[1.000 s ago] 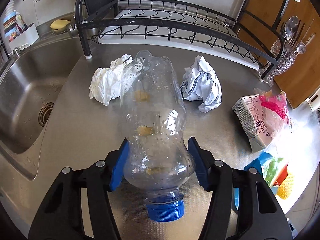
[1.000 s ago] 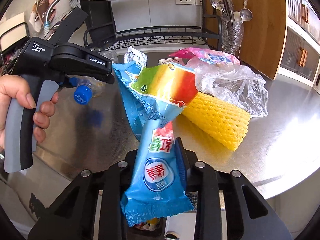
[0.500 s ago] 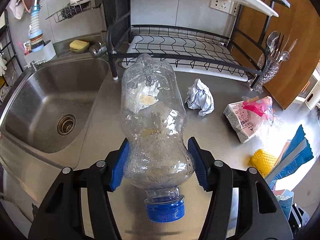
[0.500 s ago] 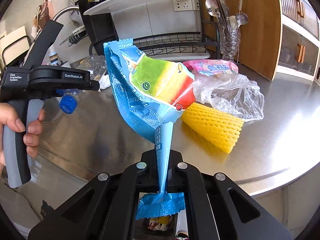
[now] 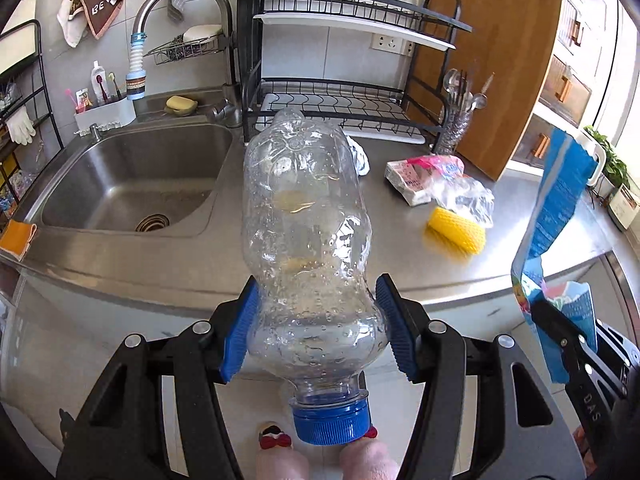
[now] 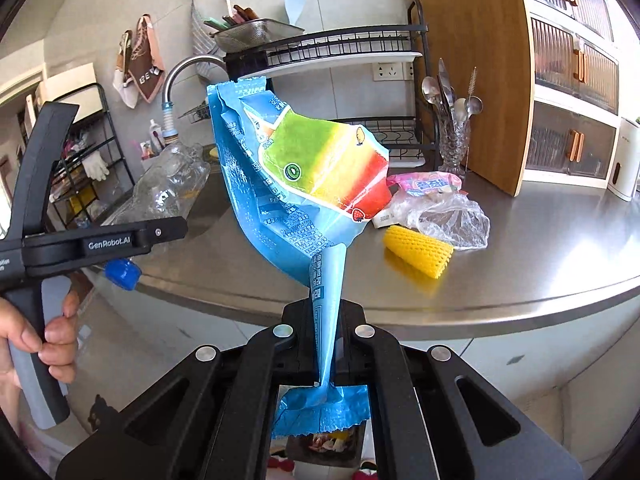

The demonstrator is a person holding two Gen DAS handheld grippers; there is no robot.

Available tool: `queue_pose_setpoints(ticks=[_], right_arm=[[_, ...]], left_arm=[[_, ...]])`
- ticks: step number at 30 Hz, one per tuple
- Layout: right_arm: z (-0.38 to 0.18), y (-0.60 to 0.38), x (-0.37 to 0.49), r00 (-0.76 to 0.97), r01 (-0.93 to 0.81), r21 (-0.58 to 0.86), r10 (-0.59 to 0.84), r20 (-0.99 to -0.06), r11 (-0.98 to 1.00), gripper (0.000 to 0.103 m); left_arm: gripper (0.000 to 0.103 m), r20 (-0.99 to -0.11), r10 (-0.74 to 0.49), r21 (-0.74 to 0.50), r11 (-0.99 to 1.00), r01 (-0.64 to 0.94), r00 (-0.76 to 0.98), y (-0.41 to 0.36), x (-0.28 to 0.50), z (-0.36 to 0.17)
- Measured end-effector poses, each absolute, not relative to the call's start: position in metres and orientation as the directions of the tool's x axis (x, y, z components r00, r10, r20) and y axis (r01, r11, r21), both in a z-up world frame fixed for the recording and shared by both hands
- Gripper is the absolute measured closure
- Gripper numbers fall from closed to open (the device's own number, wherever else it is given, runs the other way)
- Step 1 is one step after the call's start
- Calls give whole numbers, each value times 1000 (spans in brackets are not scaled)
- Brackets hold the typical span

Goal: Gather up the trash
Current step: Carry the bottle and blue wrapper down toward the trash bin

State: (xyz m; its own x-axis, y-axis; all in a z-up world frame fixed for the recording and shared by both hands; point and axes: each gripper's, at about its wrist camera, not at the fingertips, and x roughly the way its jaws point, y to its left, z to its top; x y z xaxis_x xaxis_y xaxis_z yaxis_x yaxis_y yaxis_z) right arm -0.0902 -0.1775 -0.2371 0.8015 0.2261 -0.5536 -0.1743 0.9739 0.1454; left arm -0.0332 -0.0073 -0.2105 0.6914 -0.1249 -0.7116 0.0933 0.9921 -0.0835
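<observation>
My left gripper [image 5: 316,330] clamps a clear plastic bottle [image 5: 306,240] by its lower body, blue cap [image 5: 331,424] toward me, held out past the steel counter's [image 5: 520,240] front edge. My right gripper [image 6: 326,354] is pinched tight on the twisted end of a blue snack wrapper [image 6: 304,176], also off the counter. On the counter lie a yellow foam net [image 6: 416,254], a clear plastic bag [image 6: 452,218] just behind it, and a crumpled paper [image 5: 360,156] farther back.
</observation>
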Motion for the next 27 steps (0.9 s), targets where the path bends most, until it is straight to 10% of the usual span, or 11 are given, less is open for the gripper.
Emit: queue_pose_setpoints(ticks=[27], right_arm=[[-471,-145,-105,522,-110,253,273,-808,961,99]], left_arm=[[47,-869,-155,-117,987,109,470,-8,-89,-454]])
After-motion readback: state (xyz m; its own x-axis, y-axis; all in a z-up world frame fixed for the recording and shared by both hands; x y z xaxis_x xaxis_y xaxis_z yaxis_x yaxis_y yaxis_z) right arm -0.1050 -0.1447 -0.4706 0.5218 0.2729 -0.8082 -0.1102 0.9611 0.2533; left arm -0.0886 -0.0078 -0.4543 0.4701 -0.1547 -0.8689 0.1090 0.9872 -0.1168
